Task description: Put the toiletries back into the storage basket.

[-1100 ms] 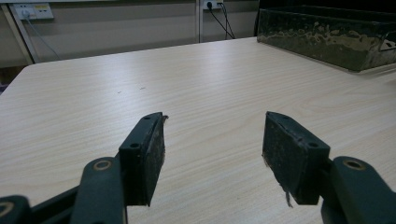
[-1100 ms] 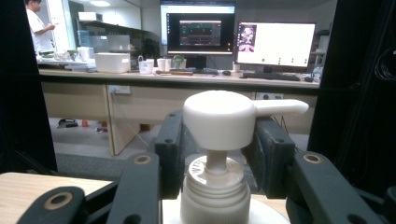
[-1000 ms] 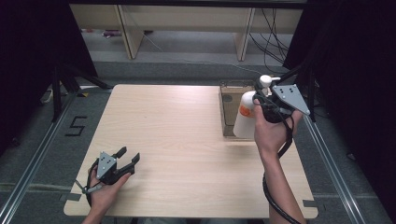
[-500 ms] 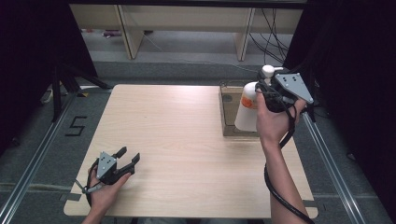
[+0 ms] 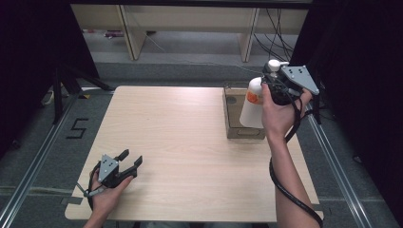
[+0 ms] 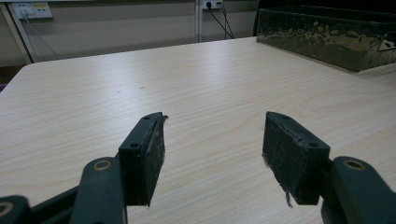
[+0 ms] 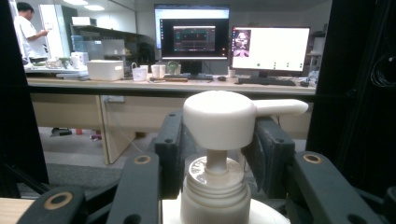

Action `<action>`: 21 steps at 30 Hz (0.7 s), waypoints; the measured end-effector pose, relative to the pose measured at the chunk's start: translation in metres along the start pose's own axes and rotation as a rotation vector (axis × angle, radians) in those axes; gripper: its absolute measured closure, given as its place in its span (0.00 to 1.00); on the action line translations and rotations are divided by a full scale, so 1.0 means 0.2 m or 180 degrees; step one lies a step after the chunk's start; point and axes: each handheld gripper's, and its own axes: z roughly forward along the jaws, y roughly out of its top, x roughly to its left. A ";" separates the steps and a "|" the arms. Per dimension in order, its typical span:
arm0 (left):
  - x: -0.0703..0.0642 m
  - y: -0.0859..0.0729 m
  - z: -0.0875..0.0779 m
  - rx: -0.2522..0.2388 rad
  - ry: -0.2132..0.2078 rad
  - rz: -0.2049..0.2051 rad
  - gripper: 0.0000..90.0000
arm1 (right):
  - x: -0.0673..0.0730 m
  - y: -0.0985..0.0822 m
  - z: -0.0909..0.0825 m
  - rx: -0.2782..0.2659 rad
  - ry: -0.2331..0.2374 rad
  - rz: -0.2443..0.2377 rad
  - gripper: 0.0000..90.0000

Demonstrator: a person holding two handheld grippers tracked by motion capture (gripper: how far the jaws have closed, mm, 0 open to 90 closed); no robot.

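R tool is clamping the white plastic pump bottle at its neck, lifting it higher than 1 s ago, above the dark rectangular tray at 2 o'clock on the bench: extraction under way. L tool is resting wide, empty, at 7 o'clock.

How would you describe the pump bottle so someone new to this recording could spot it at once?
Start at the light wooden table and go to the dark open box at its far right edge. Above that box, the right gripper holds the pump bottle by its neck. It is white, with an orange label and a round pump head.
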 end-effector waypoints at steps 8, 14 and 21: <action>0.00 0.00 0.00 -0.0004 -0.0002 -0.0003 0.43 | -0.02 0.00 0.07 0.0068 -0.0038 -0.0001 0.67; 0.00 0.00 0.00 -0.0001 0.0000 -0.0002 0.43 | -0.03 -0.02 0.11 0.0130 -0.0036 0.0009 0.67; 0.00 0.00 0.00 0.0000 -0.0001 0.0000 0.43 | -0.04 -0.05 0.15 0.0195 -0.0047 0.0002 0.67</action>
